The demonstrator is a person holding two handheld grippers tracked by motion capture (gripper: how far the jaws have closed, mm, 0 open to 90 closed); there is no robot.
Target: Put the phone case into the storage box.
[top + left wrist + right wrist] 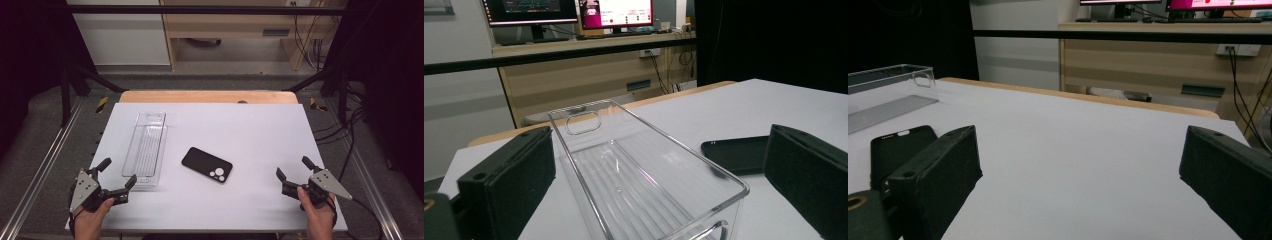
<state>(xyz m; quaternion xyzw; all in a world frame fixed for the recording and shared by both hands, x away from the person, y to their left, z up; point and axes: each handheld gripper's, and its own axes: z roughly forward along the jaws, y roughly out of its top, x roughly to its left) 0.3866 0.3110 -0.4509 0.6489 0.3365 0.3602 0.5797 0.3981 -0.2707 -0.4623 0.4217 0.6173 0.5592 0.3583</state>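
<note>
High view: the left gripper [118,181] rests at the near left of the table [260,130], jaws spread wide and empty, with the near end of the tray [146,149] just ahead of its tips. The right gripper [291,173] sits at the near right, jaws likewise wide and empty, with the phone [206,165] well off to its left, between the two grippers. Left gripper view: the tray [634,175] lies between and beyond the two jaws, its near wall close to the tips; the phone [736,152] lies just inside the right jaw, beside the tray. Risk: a forward push here would probably strike the thin clear wall and slide the light tray or knock it into the phone. Right gripper view: the phone [898,150] lies partly behind the left jaw, not between the jaws, and the tray [888,95] stands farther off beyond it. Risk: closing without first shifting sideways would likely catch only bare table; a flat phone may also slip from the pads if gripped by one edge.
</note>
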